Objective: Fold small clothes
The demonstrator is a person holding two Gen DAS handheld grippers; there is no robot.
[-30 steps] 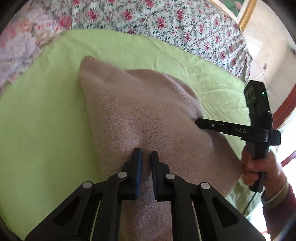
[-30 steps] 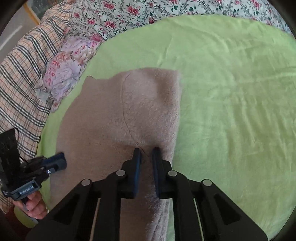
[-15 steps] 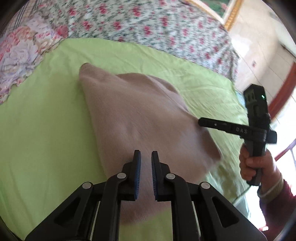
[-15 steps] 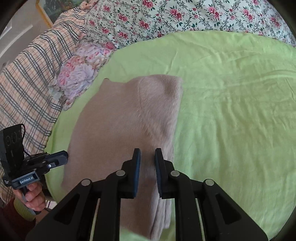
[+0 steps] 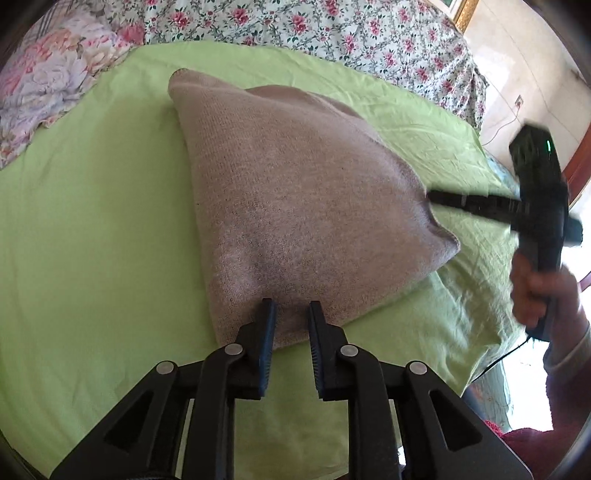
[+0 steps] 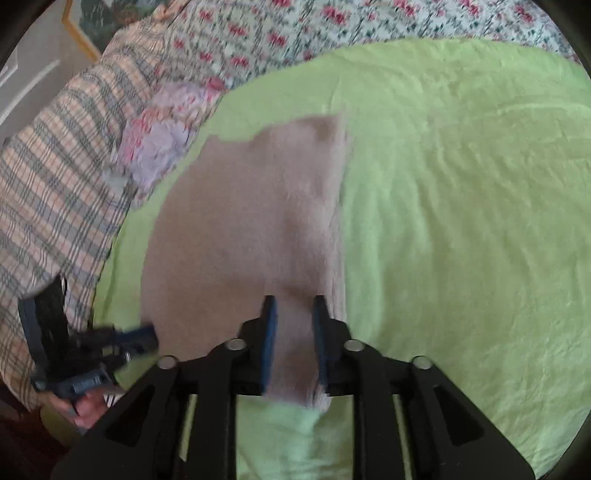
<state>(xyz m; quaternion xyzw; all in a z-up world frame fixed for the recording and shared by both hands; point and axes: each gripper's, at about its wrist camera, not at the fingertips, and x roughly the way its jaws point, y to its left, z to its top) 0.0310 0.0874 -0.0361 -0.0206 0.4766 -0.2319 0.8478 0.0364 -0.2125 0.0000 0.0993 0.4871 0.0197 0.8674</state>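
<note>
On green sheet (image 5: 92, 221), sweater (image 5: 295, 192) between parted fingers (image 5: 266, 325).

A bed carried everything, covered by a lime-green sheet (image 5: 92, 229), lightly creased. Directly on the sheet lay a beige knit garment (image 5: 295, 192), folded into a rough wedge, its near edge close to the bed's front. A floral quilt (image 5: 332, 33) lay along the far side, a pastel flowered pillow (image 5: 48, 85) at the far-left corner, and a plaid blanket (image 6: 55, 177) beside it.
</note>
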